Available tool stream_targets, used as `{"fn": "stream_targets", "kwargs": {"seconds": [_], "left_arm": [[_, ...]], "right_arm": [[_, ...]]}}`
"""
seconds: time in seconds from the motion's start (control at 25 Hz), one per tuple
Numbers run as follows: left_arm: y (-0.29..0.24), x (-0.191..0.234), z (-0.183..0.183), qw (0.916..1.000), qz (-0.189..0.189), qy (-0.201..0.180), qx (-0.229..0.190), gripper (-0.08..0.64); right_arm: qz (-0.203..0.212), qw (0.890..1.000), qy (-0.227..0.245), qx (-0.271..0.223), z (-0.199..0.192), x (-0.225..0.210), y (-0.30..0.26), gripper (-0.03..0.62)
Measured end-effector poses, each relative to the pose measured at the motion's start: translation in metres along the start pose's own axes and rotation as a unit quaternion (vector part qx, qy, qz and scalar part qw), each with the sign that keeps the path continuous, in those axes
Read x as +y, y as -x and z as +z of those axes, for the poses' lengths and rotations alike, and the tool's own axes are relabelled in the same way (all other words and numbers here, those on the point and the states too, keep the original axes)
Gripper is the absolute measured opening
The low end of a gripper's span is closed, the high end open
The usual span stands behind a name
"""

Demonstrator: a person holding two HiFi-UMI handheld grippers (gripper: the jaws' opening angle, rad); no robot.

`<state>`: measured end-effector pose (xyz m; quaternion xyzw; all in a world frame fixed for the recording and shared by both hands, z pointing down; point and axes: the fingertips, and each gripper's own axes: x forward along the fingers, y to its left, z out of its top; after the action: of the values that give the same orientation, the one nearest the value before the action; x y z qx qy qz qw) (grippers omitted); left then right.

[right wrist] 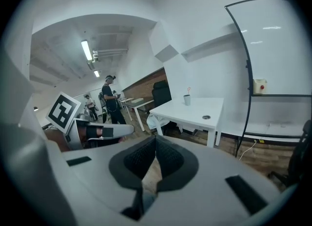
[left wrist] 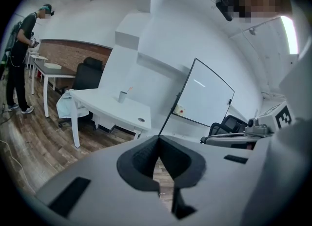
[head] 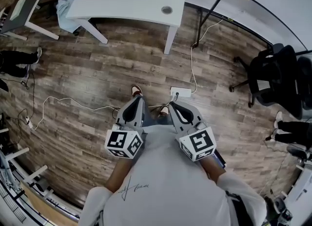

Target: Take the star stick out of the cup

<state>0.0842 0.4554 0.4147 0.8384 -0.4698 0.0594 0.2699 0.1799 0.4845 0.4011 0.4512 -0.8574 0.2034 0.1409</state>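
Charcoal foam pads (left wrist: 142, 160) meet tip to tip on both tools I hold close against my belly. The left gripper (head: 135, 107) is clenched on nothing, and the right gripper (head: 178, 110) is pinched together the same way, empty.

Beyond them lies a stretch of wooden floor (head: 97, 74), and only then the white table (head: 131, 1). The cup (left wrist: 122, 96) stands on its top towards the far edge, well apart from either set of jaws. The star stick (left wrist: 129, 89) rises out of its mouth close to upright, leaning a touch.

It lies ahead of me, about between my two hands, so neither is clearly nearer. I judge I must walk up first, part one pair of jaws, and draw upward along the stick's own axis.
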Motion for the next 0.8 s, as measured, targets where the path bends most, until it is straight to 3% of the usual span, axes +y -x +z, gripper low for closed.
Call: {"fn": "stream_targets", "kwargs": {"seconds": [0.56, 0.8], "left_arm": [[-0.043, 0.088, 0.079, 0.9999, -0.004, -0.008, -0.013, 0.005], [-0.049, 0.127, 0.115, 0.9990, -0.032, -0.005, -0.031, 0.005]], "right_arm": [[0.027, 0.999, 0.019, 0.020, 0.071, -0.007, -0.108, 0.008], [0.017, 0.999, 0.036, 0.015, 0.103, -0.008, -0.154, 0.008]]}}
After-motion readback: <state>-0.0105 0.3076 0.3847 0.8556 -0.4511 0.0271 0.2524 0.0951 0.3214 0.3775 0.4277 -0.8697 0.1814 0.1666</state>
